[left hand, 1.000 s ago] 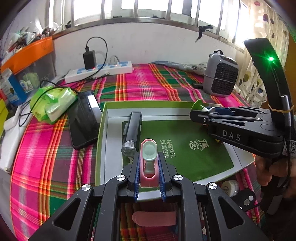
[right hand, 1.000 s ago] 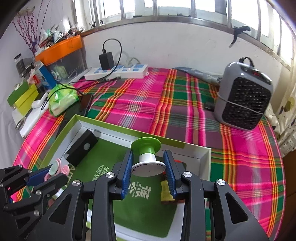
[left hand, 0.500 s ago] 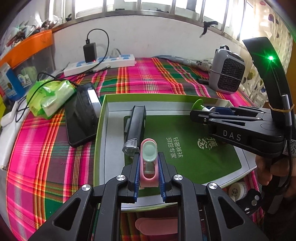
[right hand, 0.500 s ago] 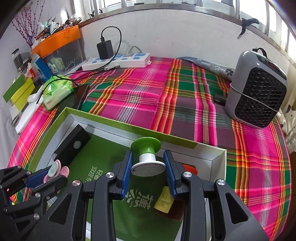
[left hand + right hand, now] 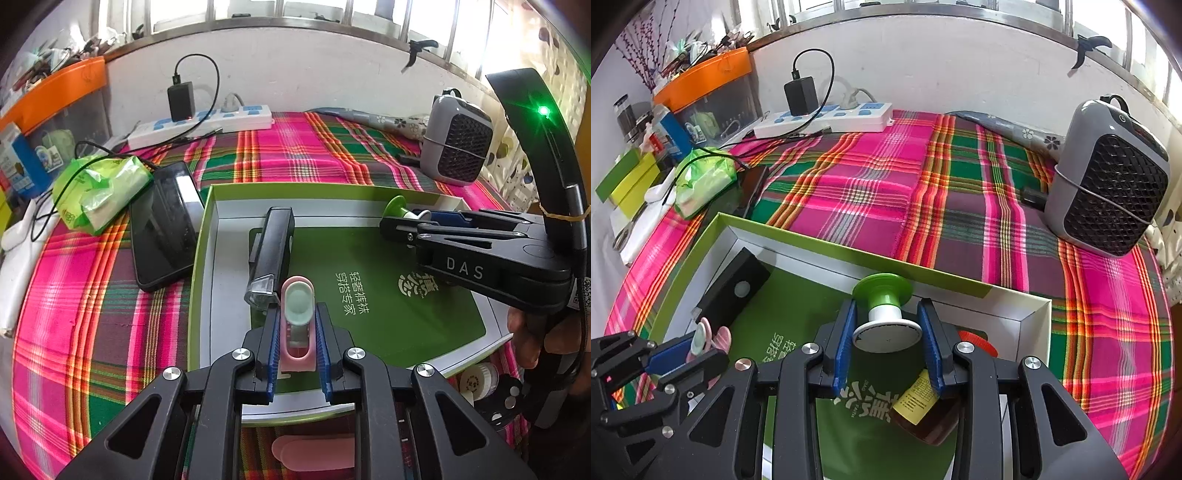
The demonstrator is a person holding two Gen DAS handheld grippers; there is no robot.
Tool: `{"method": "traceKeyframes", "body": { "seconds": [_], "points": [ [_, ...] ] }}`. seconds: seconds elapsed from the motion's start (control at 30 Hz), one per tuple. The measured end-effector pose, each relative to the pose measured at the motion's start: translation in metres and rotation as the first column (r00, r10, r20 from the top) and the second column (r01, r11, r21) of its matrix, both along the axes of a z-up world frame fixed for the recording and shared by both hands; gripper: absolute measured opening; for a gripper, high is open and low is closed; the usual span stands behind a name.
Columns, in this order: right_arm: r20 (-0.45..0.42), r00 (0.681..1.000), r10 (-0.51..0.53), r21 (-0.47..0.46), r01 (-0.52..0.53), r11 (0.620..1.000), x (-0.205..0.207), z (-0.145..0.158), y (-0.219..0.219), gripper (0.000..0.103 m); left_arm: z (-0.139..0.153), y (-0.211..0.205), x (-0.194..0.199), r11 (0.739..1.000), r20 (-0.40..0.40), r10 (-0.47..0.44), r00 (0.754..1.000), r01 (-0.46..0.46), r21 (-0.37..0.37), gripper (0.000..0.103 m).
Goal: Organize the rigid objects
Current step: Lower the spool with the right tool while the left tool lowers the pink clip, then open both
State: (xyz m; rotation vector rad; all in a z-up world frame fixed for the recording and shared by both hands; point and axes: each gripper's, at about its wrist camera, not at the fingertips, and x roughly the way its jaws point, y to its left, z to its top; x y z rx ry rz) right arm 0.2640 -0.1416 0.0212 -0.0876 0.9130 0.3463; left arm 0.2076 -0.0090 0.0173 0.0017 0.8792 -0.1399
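My left gripper (image 5: 295, 317) is shut on a small pink piece with a mint-green oval face (image 5: 297, 306), held low over the green-floored box (image 5: 207, 258). A black torch-like bar (image 5: 273, 251) lies in the box just beyond it. My right gripper (image 5: 888, 332) is shut on a spool with a green cap and a white disc (image 5: 884, 314), near the box's far wall (image 5: 849, 254). Under it lies a brown bottle with a yellow label (image 5: 923, 413). In the left wrist view the right gripper (image 5: 402, 221) reaches in from the right.
A black phone (image 5: 162, 229) and a green tissue pack (image 5: 96, 192) lie left of the box. A power strip (image 5: 827, 118) is at the back and a grey heater (image 5: 1108, 177) at the right. A white round jar (image 5: 476, 380) and a pink strip (image 5: 314, 450) sit in front.
Both views have shifted slightly, and more of the brown bottle now shows under the right gripper. Both grippers hold the same things as before.
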Motion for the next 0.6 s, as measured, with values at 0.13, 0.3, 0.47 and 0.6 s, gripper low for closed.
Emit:
{"method": "traceKeyframes", "body": {
  "seconds": [0.13, 0.3, 0.47, 0.6],
  "points": [
    [0.001, 1.0, -0.002, -0.001, 0.002, 1.0, -0.0002, -0.0003, -0.0002, 0.035, -0.0001, 0.0006, -0.0001, 1.0, 0.001, 0.003, 1.0, -0.003, -0.003, 0.021],
    [-0.005, 1.0, -0.003, 0.001, 0.003, 1.0, 0.0004, -0.0012, -0.0001, 0.037, -0.0007, 0.0026, -0.0001, 1.0, -0.002, 0.002, 1.0, -0.002, -0.014, 0.024],
    [-0.003, 1.0, -0.002, 0.008, 0.002, 1.0, 0.0001, -0.0009, 0.0004, 0.045, -0.0006, 0.0021, -0.0007, 1.0, -0.003, 0.001, 1.0, -0.001, -0.018, 0.025],
    [0.0, 1.0, -0.001, 0.006, 0.001, 1.0, -0.0004, -0.001, 0.0008, 0.045, -0.0003, 0.0016, -0.0018, 1.0, 0.0, 0.0, 1.0, 0.0, -0.019, 0.026]
  ]
}}
